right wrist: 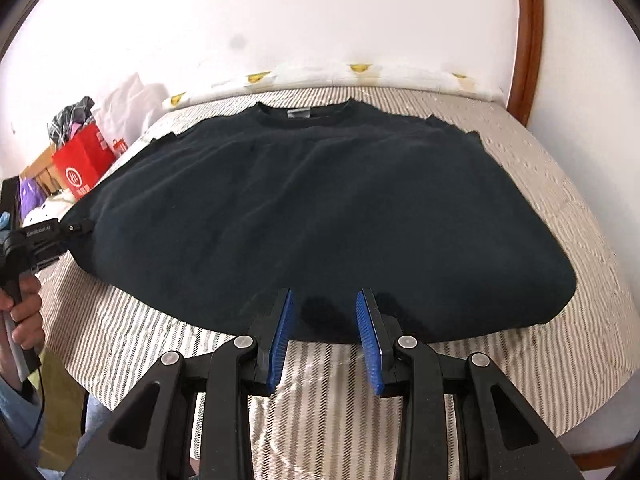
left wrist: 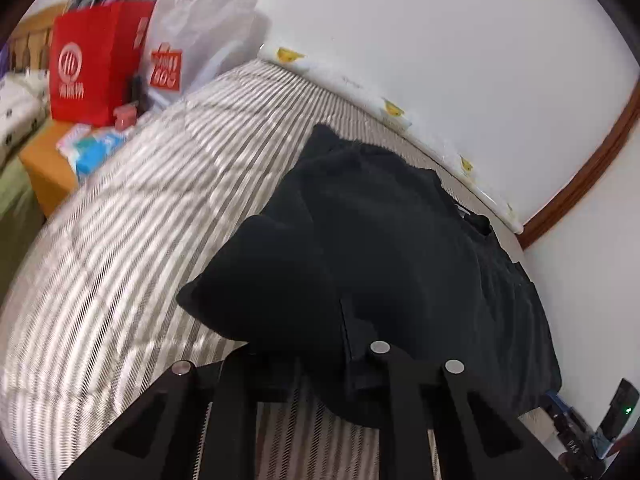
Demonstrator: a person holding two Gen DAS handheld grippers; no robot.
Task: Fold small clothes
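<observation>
The black cotton T-shirt (right wrist: 320,208) lies on the striped bed (right wrist: 580,208). At its left side hem the left gripper (left wrist: 316,360) holds it; at its near hem the right gripper (right wrist: 325,332) stands wide.

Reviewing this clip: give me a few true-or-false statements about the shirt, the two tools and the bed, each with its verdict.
1. The black shirt lies on a striped bed cover. True.
2. The right tool is shut on the collar. False: it is open at the shirt's near hem.
3. The left tool is at the shirt's edge, fabric bunched over it. True.
4. The red bag sits on the shirt. False: it stands off to the side.
</observation>
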